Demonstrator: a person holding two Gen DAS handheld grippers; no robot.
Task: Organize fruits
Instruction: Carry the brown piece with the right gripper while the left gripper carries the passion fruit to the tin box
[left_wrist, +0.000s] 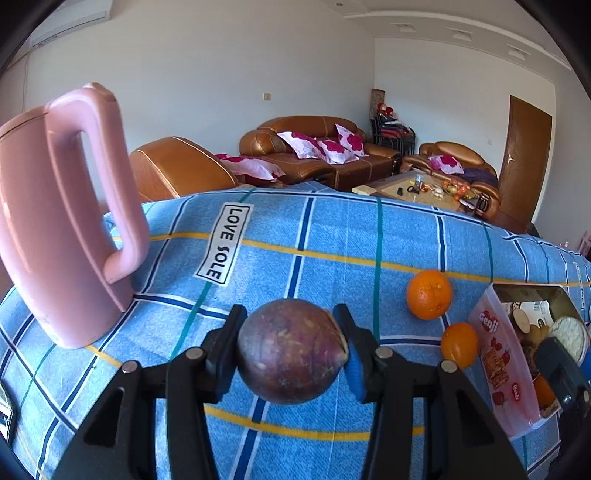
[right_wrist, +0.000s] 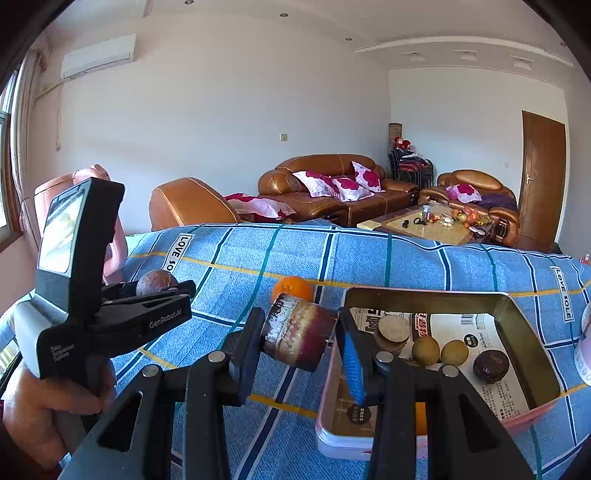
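Observation:
My left gripper is shut on a round purple fruit, held above the blue checked cloth. Two oranges lie on the cloth to its right, beside the pink tin box. My right gripper is shut on a short purple sugarcane piece, held just left of the tin box. The box holds a cane piece, two small brown-green fruits, a dark round fruit and an orange partly hidden behind my finger. The left gripper with its fruit shows at left.
A tall pink kettle stands on the cloth at the left. One orange lies behind the cane piece. Brown sofas and a coffee table stand beyond the table's far edge.

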